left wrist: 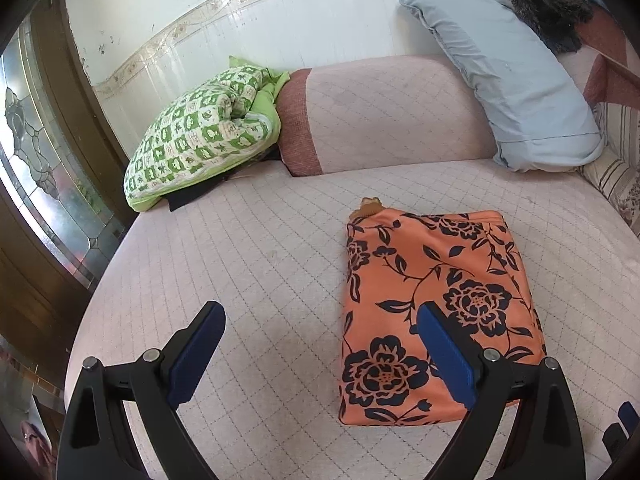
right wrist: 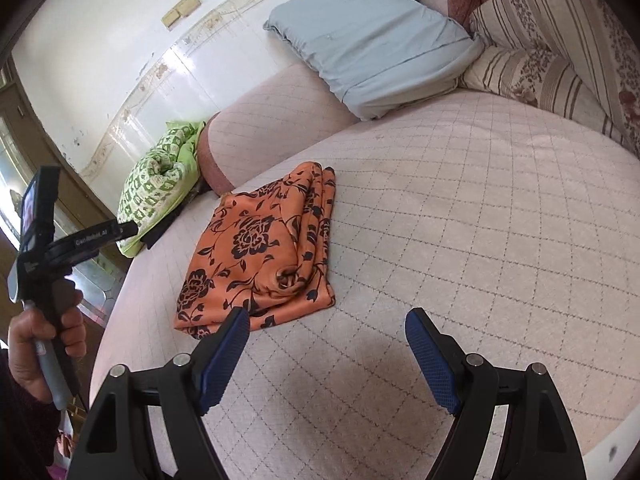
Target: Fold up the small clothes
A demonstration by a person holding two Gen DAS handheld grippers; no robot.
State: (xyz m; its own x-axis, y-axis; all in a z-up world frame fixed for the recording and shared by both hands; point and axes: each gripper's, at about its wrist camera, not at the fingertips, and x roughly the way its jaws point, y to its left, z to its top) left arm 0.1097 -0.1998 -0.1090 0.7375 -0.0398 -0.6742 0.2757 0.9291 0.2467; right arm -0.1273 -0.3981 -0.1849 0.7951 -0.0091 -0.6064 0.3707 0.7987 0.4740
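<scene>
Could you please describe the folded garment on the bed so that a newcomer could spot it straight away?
Start at the pink quilted bed. The folded garment lies flat near its middle, in front of the grey pillow and right of the green checked quilt. It alone is orange with black flowers.

One folded orange floral garment [left wrist: 436, 312] at center, one green checked quilt [left wrist: 200, 140] at ten o'clock, one grey pillow [left wrist: 512, 84] at one o'clock.
</scene>
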